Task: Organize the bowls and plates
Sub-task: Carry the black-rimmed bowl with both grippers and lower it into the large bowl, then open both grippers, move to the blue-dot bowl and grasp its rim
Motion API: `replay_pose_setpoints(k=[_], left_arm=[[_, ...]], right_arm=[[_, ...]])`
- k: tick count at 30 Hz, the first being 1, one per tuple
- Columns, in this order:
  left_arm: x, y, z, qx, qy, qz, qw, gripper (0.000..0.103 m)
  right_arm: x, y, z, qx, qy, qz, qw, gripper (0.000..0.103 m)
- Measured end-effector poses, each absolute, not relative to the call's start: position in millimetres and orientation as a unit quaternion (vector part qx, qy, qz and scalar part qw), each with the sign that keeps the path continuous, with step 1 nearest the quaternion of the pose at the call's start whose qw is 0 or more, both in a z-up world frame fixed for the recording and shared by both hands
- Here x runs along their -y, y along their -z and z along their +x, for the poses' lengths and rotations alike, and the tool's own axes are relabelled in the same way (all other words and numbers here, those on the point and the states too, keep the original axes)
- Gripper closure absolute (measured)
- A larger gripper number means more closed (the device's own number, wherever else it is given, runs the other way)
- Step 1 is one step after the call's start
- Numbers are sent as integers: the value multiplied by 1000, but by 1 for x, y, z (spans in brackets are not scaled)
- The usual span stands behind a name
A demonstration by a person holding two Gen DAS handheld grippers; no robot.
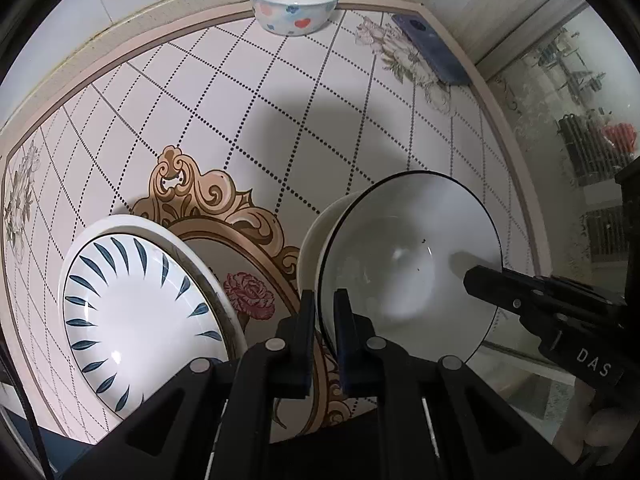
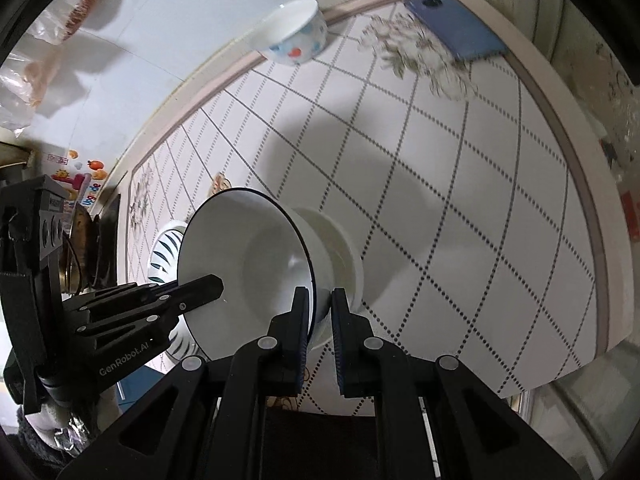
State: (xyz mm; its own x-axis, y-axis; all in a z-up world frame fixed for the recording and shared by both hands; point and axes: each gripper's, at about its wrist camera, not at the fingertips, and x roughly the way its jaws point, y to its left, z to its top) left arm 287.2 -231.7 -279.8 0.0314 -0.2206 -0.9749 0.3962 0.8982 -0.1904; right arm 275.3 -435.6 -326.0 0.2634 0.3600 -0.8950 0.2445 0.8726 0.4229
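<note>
Above the near right of the surface [image 1: 280, 92], both tongs clamp one tilted bowl [image 1: 408, 264]: left tongs [image 1: 323, 300] and right tongs [image 2: 319, 300] pinch opposite rims; plate [image 1: 136, 312] lies near left, patterned bowl [image 1: 296, 0] stands far.

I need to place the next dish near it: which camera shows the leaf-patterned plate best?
The left wrist view: the leaf-patterned plate shows nearly whole on the table. The right wrist view shows only a sliver behind the black-rimmed bowl.

White wall [image 2: 168, 8] behind a tabletop [image 1: 280, 92] of dotted diamond grid; glass cabinet [image 1: 572, 92] alongside.
</note>
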Motion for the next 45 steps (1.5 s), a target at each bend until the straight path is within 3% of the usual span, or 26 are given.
replay_pose_setpoints(k=[21, 29, 33, 35, 38, 40, 45], left_arm=[[238, 297, 285, -662, 207, 100, 713, 96], [226, 297, 289, -685, 220, 66, 691, 95], [210, 272, 296, -681, 222, 28, 697, 95], [206, 255, 311, -672, 218, 10, 708, 93], [207, 237, 358, -655, 218, -28, 723, 76], [208, 236, 396, -647, 203, -46, 733, 74], [214, 259, 490, -659, 179, -95, 725, 74]], right_arm=[[433, 350, 286, -626, -33, 242, 741, 91], [436, 356, 289, -634, -32, 258, 729, 87], [454, 346, 296, -639, -31, 293, 711, 87], [467, 333, 306, -636, -23, 297, 712, 85], [488, 317, 332, -617, -23, 311, 723, 69], [501, 311, 361, -601, -26, 324, 730, 61], [518, 304, 438, -562, -28, 342, 752, 61]])
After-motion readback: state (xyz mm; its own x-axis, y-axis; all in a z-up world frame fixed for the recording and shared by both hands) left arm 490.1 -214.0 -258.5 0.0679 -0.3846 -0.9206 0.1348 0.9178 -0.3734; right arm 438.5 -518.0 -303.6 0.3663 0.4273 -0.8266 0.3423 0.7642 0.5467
